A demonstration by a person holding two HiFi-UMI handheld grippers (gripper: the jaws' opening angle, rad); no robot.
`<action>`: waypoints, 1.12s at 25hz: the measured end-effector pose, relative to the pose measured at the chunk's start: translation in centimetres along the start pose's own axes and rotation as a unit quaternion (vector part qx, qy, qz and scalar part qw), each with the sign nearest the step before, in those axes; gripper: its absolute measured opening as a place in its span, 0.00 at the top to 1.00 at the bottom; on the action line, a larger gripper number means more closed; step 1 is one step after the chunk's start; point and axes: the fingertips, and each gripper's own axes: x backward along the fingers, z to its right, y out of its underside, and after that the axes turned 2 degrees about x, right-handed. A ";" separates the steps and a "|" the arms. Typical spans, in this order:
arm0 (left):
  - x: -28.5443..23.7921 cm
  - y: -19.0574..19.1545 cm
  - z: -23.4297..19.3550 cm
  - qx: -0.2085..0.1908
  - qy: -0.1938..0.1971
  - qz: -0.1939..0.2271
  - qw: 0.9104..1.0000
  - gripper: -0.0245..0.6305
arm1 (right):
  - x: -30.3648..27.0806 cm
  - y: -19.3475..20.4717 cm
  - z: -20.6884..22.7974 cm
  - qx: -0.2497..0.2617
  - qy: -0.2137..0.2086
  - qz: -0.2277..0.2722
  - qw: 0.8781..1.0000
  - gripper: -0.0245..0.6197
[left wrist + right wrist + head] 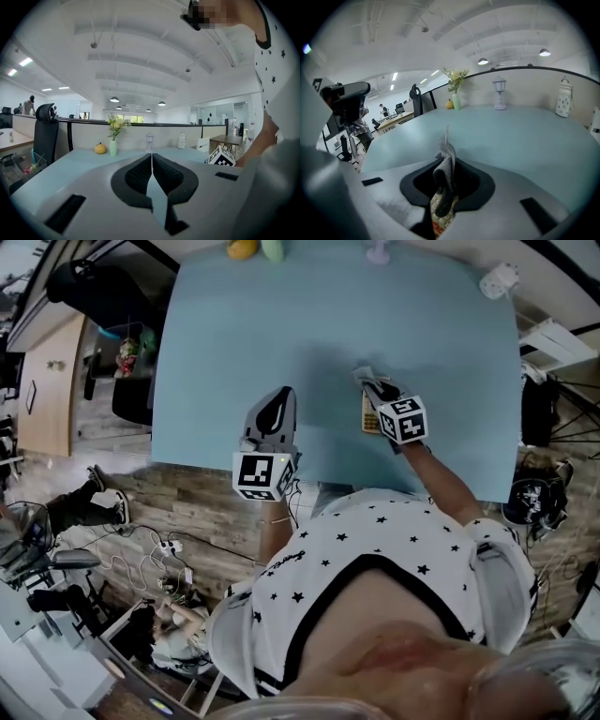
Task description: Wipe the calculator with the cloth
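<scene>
Evidently at the wiping stage: the right tool (375, 390) is shown clamped on a crumpled grey cloth (446, 157), whose free corner stands up beyond the jaw tips. Directly beneath that tool, a beige keypad calculator with reddish keys (437, 216) is seen lying flat on the pale blue bench (234, 343), close to its near edge and right of the middle. From the head view the calculator is largely covered by the tool, so that only a strip of keypad is exposed. Whether the cloth is pressed against the keys or held just above them cannot be settled. The left tool (151, 157) is presented with its jaws fully together and nothing between them; it is held over bare bench by the near edge, left of the calculator and apart from it. The cloth is judged to be secured and positioned at the calculator. How much of the surface has been wiped cannot be read, and wiping strokes are taken to be left to do.
</scene>
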 end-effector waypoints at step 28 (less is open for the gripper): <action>0.5 -2.3 3.3 -0.029 0.021 0.005 0.999 0.92 | 4.6 0.9 4.1 -0.054 0.055 0.039 0.996 0.88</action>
